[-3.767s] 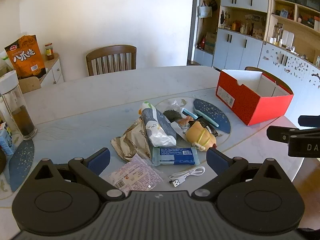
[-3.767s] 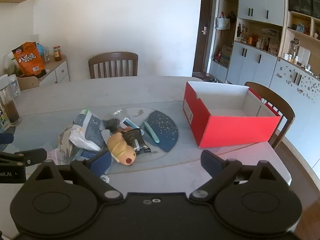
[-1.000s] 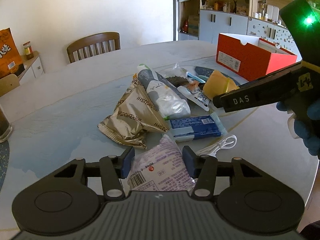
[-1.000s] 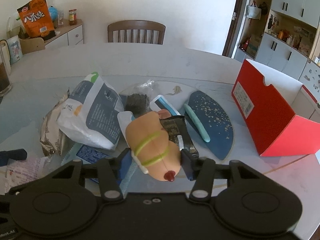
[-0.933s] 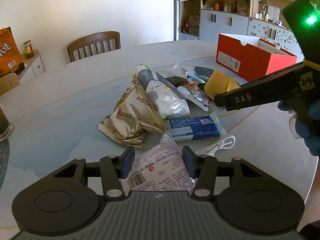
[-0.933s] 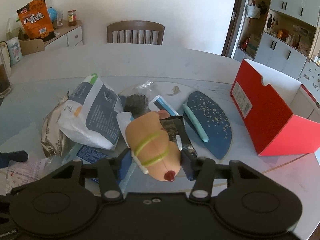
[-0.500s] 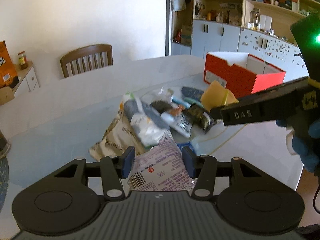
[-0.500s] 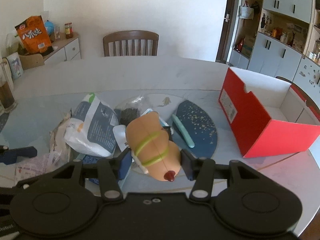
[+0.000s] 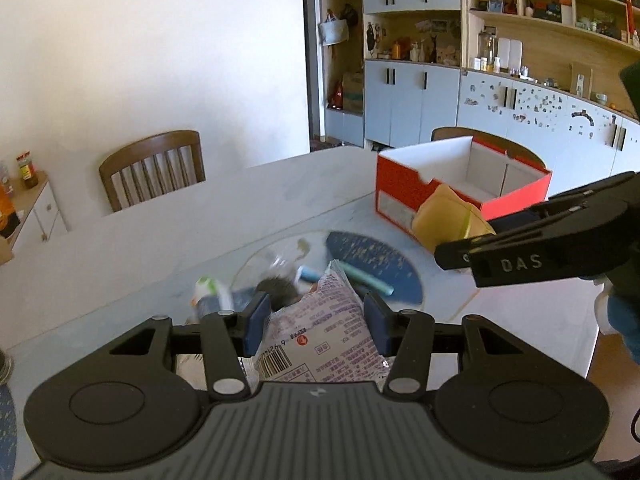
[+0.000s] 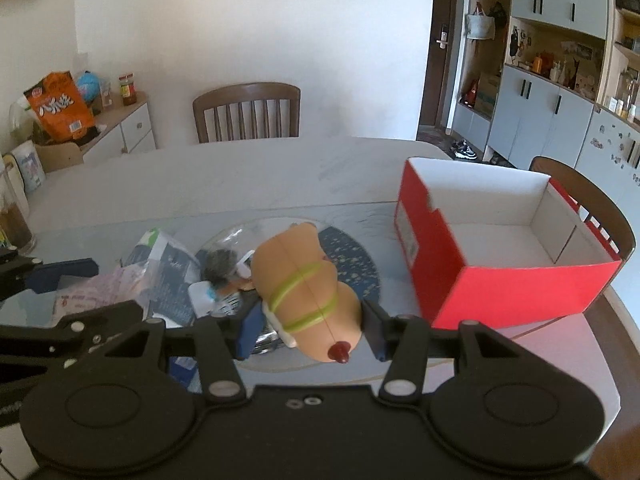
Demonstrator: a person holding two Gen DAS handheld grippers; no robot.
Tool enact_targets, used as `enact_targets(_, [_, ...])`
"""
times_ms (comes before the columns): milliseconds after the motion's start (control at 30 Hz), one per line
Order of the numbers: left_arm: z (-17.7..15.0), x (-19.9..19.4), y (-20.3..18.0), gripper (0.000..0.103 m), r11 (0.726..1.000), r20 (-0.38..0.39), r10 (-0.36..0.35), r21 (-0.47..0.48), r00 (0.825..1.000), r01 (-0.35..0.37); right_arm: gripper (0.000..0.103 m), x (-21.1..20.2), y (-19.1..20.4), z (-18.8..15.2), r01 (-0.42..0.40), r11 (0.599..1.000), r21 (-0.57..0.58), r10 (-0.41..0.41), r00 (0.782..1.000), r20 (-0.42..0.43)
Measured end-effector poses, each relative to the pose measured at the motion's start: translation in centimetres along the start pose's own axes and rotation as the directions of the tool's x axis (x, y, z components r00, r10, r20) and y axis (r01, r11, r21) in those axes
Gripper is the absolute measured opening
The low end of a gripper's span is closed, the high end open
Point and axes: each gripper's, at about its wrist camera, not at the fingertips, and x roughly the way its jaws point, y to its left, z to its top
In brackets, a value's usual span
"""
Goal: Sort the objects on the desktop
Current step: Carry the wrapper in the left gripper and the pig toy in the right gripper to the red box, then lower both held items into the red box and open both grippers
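Note:
My left gripper (image 9: pixel 316 322) is shut on a pale purple snack packet (image 9: pixel 320 332) and holds it up above the table. My right gripper (image 10: pixel 310 330) is shut on a tan hot-dog toy (image 10: pixel 306 284) with green stripes, also lifted; it shows in the left wrist view (image 9: pixel 448 218) in front of the red box. The open red shoebox (image 10: pixel 500 256) with white inside stands on the table to the right and looks empty. A pile of snack bags (image 10: pixel 168 276) lies on the table below and left of the toy.
A dark blue speckled mat (image 9: pixel 372 264) with a teal pen (image 9: pixel 366 278) lies mid-table. Wooden chairs stand behind the table (image 10: pixel 246 114) and behind the box (image 10: pixel 592 200). A glass bottle (image 10: pixel 14 220) stands at the far left. Cabinets line the right wall.
Both grippers have risen with their loads and swung toward the red box. The packet and the toy are now well off the table; the pile below looks smaller and lower.

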Motion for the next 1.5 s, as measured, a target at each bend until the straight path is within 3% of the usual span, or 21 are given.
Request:
enact_targets(800, [11.6,9.1,-12.8,0.05,0.998,0.033,-0.053,0.018,0.998,0.053,0.052,0.9,-17.4,6.4,-0.044,0.998,-0.053,0.044,0.999,-0.012])
enact_targets(1500, [17.2,19.1,-19.2,0.05,0.987,-0.063,-0.122,0.092,0.991,0.128,0.053,6.0,-27.2,9.5,-0.028,0.995,-0.093,0.021,0.997,-0.072])
